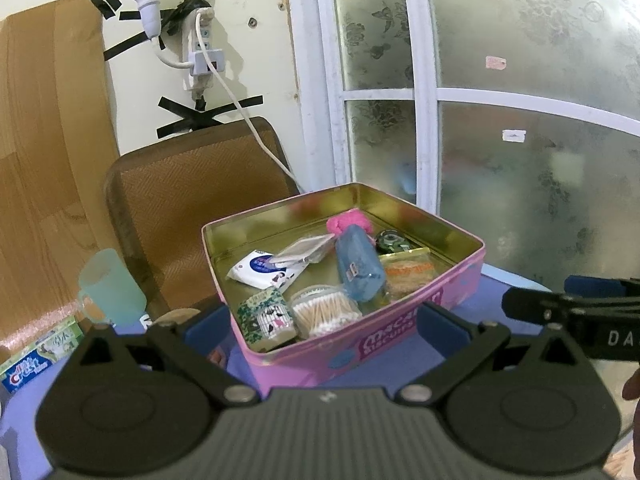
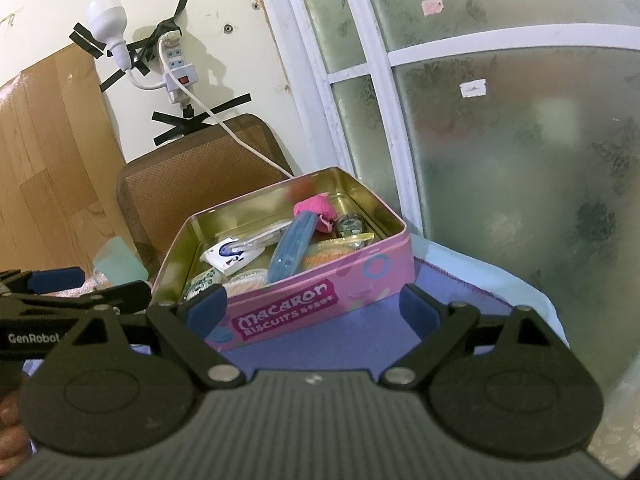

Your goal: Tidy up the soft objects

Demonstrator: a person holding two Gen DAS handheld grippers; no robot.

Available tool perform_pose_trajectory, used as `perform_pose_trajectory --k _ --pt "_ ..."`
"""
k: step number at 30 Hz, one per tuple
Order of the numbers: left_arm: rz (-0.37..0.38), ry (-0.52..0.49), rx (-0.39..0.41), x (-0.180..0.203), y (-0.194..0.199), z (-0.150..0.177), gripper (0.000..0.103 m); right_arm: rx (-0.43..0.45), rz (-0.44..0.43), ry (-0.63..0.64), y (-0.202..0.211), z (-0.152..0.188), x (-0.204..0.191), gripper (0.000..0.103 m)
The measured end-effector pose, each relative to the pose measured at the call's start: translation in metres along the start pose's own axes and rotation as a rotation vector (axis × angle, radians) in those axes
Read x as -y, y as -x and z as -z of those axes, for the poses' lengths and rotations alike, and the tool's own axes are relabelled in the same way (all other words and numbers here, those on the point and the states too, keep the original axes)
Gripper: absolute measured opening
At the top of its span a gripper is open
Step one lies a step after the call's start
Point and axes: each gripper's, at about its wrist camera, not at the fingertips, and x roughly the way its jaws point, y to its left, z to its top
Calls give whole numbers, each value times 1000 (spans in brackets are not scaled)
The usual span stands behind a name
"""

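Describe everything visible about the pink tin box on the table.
The pink tin box is a rectangular metal tin with rounded corners, its lid off and its gold inside bare and shiny. Its front wall reads "Macaron Biscuits" in white letters beside a blue ring. It sits flat on the purple cloth, near the frosted window. Inside lie a blue pouch, a pink fluffy item, a white tissue pack, a tub of cotton swabs and other small packets. Neither gripper touches it.

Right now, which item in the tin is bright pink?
The crumpled pink cloth at the far end of the tin; the long blue pouch leaning on it is blue.
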Motion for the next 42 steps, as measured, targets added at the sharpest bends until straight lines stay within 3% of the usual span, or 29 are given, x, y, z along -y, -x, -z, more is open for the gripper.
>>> perform_pose_trajectory --k 8,42 --pt "21 30 -2 -6 2 -2 103 -10 -15 15 -3 1 -2 95" --pt "-13 83 -9 -21 -4 -1 103 -62 -22 94 -8 8 -16 95"
